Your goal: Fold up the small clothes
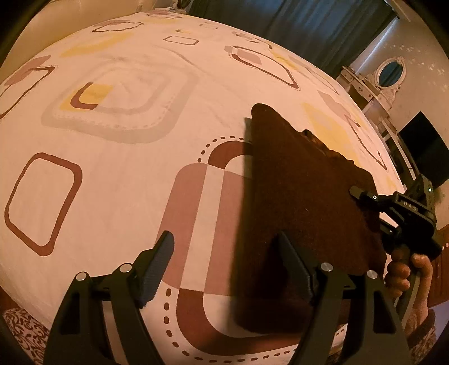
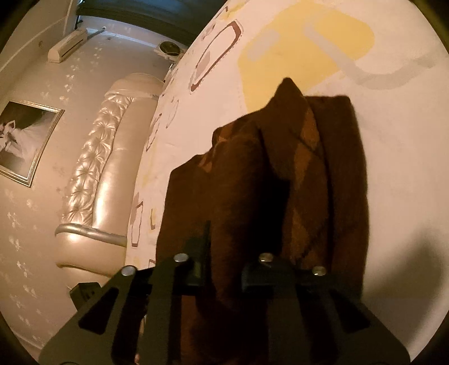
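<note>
A dark brown knitted garment lies folded on the patterned bedsheet, its near edge by the bed's front edge. My left gripper hovers open over its near left corner, one finger above the sheet and the other above the cloth. My right gripper comes in from the right and is shut on the garment's right edge. In the right wrist view the garment shows a lighter diamond pattern. It bunches up between that gripper's fingers and hides one of them.
A person's hand holds the right gripper's handle. Past the bed stand a white dresser with an oval mirror, a dark screen and blue curtains. A padded headboard closes one end of the bed.
</note>
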The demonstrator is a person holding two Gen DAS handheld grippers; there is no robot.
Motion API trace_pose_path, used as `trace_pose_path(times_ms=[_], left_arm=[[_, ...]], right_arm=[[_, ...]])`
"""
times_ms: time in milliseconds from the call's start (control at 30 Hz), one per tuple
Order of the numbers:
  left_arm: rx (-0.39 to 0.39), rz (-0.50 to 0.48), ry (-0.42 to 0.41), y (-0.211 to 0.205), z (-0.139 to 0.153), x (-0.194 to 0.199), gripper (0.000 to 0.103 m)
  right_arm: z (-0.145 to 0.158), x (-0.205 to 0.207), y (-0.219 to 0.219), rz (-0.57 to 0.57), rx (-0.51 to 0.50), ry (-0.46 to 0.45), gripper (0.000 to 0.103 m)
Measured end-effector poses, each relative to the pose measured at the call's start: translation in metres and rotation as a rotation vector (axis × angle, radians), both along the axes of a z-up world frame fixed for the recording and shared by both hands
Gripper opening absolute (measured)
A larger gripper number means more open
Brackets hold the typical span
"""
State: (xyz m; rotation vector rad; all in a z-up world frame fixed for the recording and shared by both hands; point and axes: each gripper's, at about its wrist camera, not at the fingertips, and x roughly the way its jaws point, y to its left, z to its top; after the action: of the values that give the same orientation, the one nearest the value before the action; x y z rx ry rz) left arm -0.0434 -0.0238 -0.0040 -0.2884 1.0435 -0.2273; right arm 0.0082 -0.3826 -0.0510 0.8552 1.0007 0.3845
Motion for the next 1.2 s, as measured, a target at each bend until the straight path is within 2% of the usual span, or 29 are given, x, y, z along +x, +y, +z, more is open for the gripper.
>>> trace_pose_path(times_ms=[300, 467, 600, 833, 933, 1033, 1067, 1200], left_arm=[[0.006, -0.010, -0.008, -0.004, 0.003, 0.001, 0.076], [0.007, -0.015, -0.011, -0.005, 0.004, 0.001, 0.076], [0.008, -0.019, -0.003, -0.005, 0.000, 0.002, 0.076], [0.022, -0.037, 0.023, -0.009, -0.010, 0.003, 0.076], [0.021, -0.048, 0.015, -0.010, -0.010, 0.001, 0.076], [-0.032, -0.081, -0.006, -0.004, -0.002, -0.007, 0.076], [-0.043, -0.105, -0.024, -0.004, 0.002, -0.011, 0.076], [-0.044, -0.250, -0.157, -0.007, 0.021, -0.039, 0.076]], right_arm=[[0.037, 0.005, 0.004, -0.002, -0.077, -0.107, 0.009], [0.048, 0.013, -0.012, -0.030, -0.095, -0.133, 0.008], [0.038, 0.017, -0.034, -0.077, -0.098, -0.117, 0.008], [-0.003, 0.032, -0.061, -0.125, -0.092, -0.016, 0.009], [-0.011, 0.028, -0.065, -0.144, 0.002, 0.012, 0.019], [-0.002, 0.011, -0.072, -0.169, 0.046, -0.004, 0.039], [0.004, -0.001, -0.076, -0.182, 0.048, -0.011, 0.047], [0.010, -0.040, -0.082, -0.183, 0.068, 0.002, 0.057]])
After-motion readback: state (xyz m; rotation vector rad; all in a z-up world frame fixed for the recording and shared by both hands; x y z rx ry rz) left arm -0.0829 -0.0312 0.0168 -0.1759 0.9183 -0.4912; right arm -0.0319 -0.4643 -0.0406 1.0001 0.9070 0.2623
